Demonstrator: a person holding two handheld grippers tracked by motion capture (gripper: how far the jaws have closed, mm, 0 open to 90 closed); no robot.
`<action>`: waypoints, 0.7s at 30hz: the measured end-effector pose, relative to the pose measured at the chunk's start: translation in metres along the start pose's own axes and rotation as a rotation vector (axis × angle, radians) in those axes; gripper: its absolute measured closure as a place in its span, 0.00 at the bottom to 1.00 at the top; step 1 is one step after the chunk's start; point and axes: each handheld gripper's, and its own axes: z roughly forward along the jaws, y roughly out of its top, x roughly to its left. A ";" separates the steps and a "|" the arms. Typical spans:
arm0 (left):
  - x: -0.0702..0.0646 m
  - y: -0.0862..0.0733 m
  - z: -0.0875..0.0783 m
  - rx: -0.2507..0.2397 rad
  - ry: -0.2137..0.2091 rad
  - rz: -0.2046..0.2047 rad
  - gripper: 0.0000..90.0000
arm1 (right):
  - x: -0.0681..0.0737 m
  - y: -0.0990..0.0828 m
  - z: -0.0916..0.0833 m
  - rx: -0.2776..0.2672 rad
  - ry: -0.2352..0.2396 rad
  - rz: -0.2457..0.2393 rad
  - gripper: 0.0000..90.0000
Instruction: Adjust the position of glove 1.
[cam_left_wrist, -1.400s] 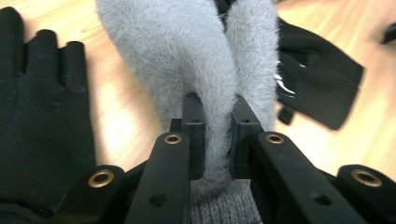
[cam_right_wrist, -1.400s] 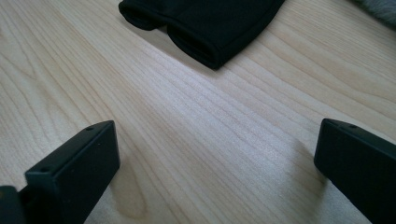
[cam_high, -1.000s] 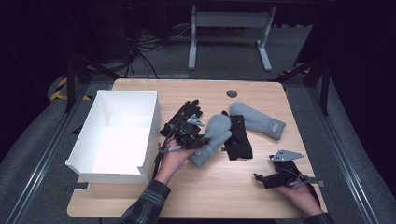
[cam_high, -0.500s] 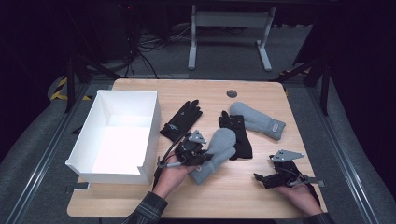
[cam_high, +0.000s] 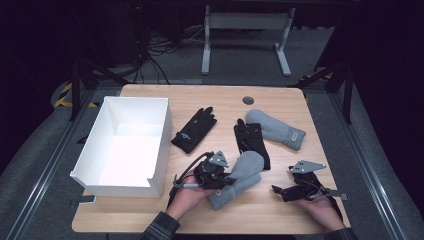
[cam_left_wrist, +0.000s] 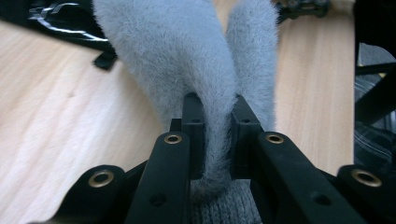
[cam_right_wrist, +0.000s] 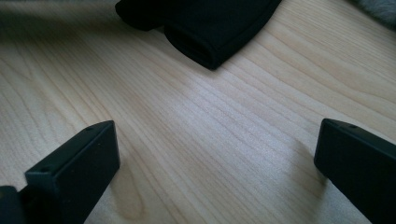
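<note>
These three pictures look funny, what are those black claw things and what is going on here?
A person sits at a light wooden table and holds a black two-jaw gripper tool in each hand. The big picture is taken from above. The other two come from small cameras riding on each tool, looking along its jaws. The left gripper has its jaws pinched on a fluffy grey mitten. The right gripper rests with its jaws wide open over bare wood. On the table also lie a second grey mitten, two black gloves, and an open white box.
</note>
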 end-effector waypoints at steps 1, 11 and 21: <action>-0.002 0.001 0.002 0.008 -0.005 0.010 0.90 | 0.000 0.000 0.000 0.000 0.000 0.000 0.01; -0.009 -0.001 0.017 0.068 -0.031 0.062 0.86 | 0.000 0.000 0.000 -0.001 0.002 0.001 0.01; -0.007 -0.001 0.009 0.038 -0.012 0.046 0.50 | 0.000 0.000 0.000 -0.001 0.002 0.000 0.01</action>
